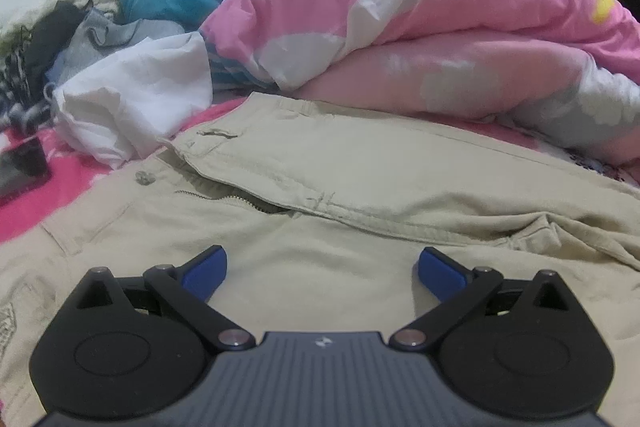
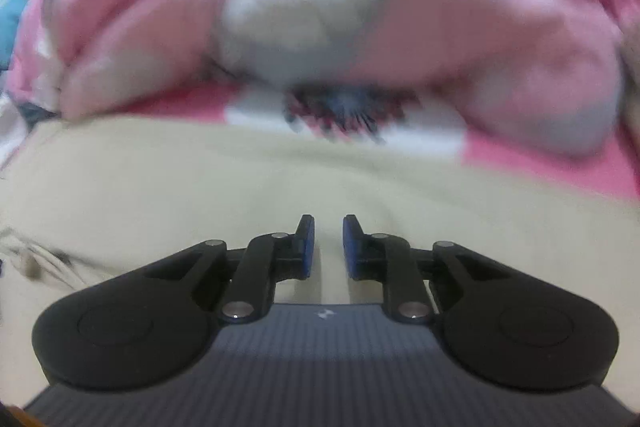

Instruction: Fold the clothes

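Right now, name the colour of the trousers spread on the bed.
Beige cotton trousers; clearest in the left wrist view.

The beige trousers (image 1: 360, 163) lie spread flat on the bed, zipper open, waistband flap folded over.

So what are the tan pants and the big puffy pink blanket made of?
The tan pants look like sturdy woven cotton, matte, with stitched seams, a metal-looking zipper and a button. The pink blanket looks like thin smooth cloth over soft stuffing, since it bulges in rounded folds. Both are guesses from looks.
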The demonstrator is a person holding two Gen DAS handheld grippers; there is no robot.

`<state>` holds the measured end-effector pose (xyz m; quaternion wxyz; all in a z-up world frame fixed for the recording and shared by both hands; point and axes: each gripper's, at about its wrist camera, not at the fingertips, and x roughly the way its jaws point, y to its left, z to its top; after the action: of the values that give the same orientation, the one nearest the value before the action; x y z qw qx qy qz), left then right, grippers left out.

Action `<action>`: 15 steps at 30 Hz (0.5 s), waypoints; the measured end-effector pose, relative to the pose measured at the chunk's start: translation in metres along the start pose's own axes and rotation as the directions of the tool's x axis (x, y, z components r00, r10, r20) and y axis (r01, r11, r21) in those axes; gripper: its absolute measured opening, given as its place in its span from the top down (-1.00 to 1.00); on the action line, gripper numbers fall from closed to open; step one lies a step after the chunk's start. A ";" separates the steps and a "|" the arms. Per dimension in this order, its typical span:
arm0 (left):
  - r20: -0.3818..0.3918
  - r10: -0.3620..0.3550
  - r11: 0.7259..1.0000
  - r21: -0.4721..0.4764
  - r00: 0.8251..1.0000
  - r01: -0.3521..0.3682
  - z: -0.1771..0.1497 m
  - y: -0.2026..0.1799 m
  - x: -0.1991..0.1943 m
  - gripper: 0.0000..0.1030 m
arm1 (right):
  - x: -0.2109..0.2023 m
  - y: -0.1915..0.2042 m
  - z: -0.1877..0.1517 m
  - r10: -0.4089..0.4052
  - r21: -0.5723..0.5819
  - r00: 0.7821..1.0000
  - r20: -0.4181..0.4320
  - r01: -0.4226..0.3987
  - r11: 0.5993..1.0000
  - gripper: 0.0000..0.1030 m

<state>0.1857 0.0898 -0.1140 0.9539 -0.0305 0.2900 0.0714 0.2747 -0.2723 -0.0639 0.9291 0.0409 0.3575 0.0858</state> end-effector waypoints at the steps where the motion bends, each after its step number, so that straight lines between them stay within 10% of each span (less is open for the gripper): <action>1: 0.002 0.001 1.000 0.002 1.000 -0.001 0.000 -0.001 0.000 -0.99 | 0.004 0.010 0.005 0.066 -0.004 0.998 -0.008 -0.066 0.998 0.69; 5: 0.008 -0.013 1.000 -0.014 1.000 0.013 -0.001 0.002 0.000 -1.00 | 0.026 0.051 0.003 0.203 -0.077 0.977 -0.071 -0.209 0.975 0.69; 13: 0.018 -0.032 0.999 -0.035 0.999 0.032 -0.002 0.005 0.000 -1.00 | -0.015 0.032 -0.045 -0.143 -0.215 0.989 -0.029 0.133 0.967 0.59; 15: 0.018 -0.033 0.999 -0.038 0.999 0.034 -0.001 0.005 -0.001 -1.00 | -0.035 0.035 -0.046 -0.100 -0.201 0.995 -0.002 0.097 0.975 0.57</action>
<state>0.1837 0.0948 -0.1150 0.9566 -0.0531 0.2800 0.0613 0.2137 -0.2442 -0.0703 0.9294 -0.0712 0.3543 0.0755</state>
